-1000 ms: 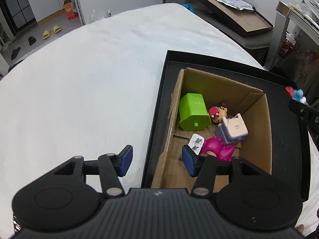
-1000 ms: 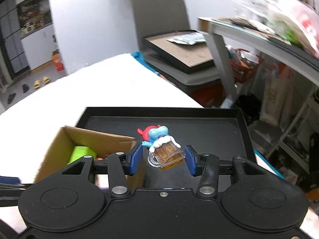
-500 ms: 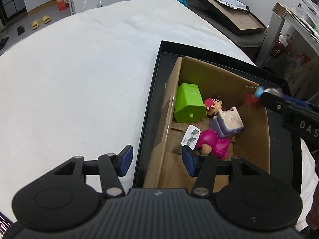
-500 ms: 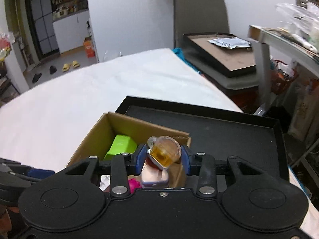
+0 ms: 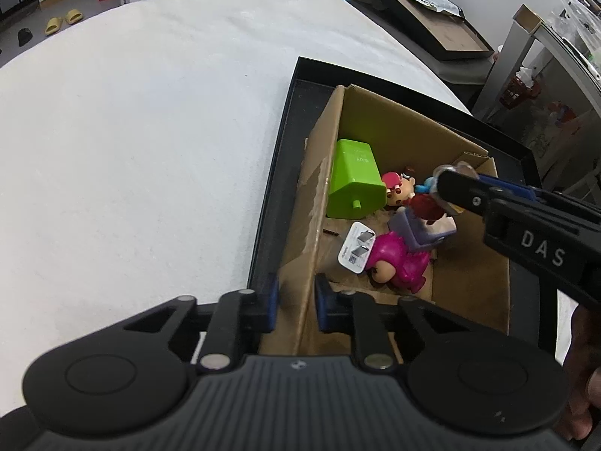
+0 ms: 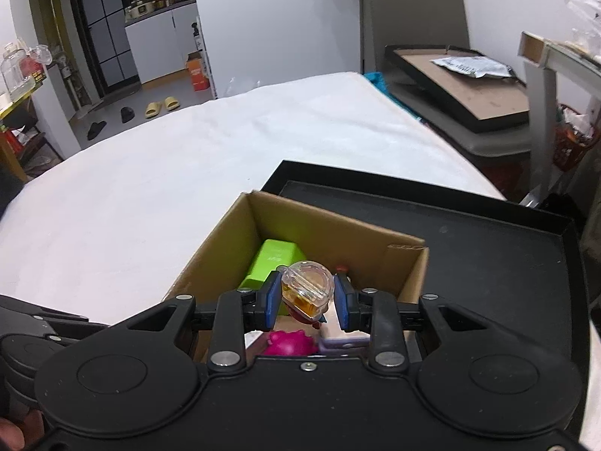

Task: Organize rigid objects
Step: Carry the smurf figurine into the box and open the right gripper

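Left wrist view. The cardboard box [image 5: 375, 203] stands inside the black tray [image 5: 278, 173] on the white tablecloth [image 5: 150, 131]. Already in the box: a green block [image 5: 355, 178], a red-capped figure [image 5: 398, 189], a lilac toy [image 5: 420, 233], a pink figure [image 5: 398, 267] and a white plug [image 5: 357, 251]. I judge the sorting well along; no loose item shows on the cloth or on the bare tray floor. My left gripper [image 5: 295, 302] straddles the near left wall of the box, one finger outside and one inside, closed down onto the cardboard, so it appears to steady the box. My right gripper [image 5: 447, 188] reaches in from the right, tips low over the toys.

Right wrist view. My right gripper [image 6: 307, 300] is clamped on the small clear mug toy [image 6: 307, 289], amber inside, with a bit of red showing under it. It hangs above the box [image 6: 326, 225] interior, over the pink figure [image 6: 289, 342], pitched down and forward. Left to do, as I judge it: let the toy go into the box. Whether anything more waits outside these views, I cannot tell.
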### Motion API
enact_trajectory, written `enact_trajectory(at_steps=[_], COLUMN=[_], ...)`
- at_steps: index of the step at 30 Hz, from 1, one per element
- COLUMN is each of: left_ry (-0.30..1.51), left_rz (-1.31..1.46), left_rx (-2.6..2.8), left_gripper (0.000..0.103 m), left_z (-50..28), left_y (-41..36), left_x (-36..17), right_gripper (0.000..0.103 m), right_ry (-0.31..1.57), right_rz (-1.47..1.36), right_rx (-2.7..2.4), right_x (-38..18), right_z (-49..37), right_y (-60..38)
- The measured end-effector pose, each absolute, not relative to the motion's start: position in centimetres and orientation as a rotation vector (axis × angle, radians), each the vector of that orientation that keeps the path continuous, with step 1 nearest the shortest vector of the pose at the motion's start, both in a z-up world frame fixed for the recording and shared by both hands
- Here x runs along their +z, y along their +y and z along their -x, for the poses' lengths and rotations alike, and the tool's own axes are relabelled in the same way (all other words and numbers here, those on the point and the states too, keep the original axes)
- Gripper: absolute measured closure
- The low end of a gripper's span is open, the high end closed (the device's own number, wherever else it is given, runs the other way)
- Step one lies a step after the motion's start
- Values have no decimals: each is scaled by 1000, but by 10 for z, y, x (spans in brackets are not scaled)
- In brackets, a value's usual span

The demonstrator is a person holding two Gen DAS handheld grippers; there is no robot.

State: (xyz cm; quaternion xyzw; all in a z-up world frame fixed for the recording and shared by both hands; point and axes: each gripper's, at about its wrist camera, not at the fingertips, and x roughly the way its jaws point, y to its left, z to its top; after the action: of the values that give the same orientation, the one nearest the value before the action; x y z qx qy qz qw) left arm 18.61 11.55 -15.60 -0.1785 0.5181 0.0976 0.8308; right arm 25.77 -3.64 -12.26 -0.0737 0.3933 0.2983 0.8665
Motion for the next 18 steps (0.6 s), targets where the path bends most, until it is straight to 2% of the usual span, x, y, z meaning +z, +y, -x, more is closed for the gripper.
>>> enact_trajectory(at_steps=[3, 7, 18], left_ry=[1099, 1099, 1118], left_rz=[393, 399, 416], left_rx=[204, 205, 202], left_gripper=[87, 87, 87], left_z=[-185, -185, -188], left_y=[118, 119, 121], left_x=[-157, -158, -155], right_gripper=[73, 67, 67], right_ry=[846, 897, 895], right_rz=[156, 147, 91], right_rx=[631, 648, 554], right_x=[-127, -140, -133], right_z=[-258, -262, -262], right_y=[-31, -23, -49])
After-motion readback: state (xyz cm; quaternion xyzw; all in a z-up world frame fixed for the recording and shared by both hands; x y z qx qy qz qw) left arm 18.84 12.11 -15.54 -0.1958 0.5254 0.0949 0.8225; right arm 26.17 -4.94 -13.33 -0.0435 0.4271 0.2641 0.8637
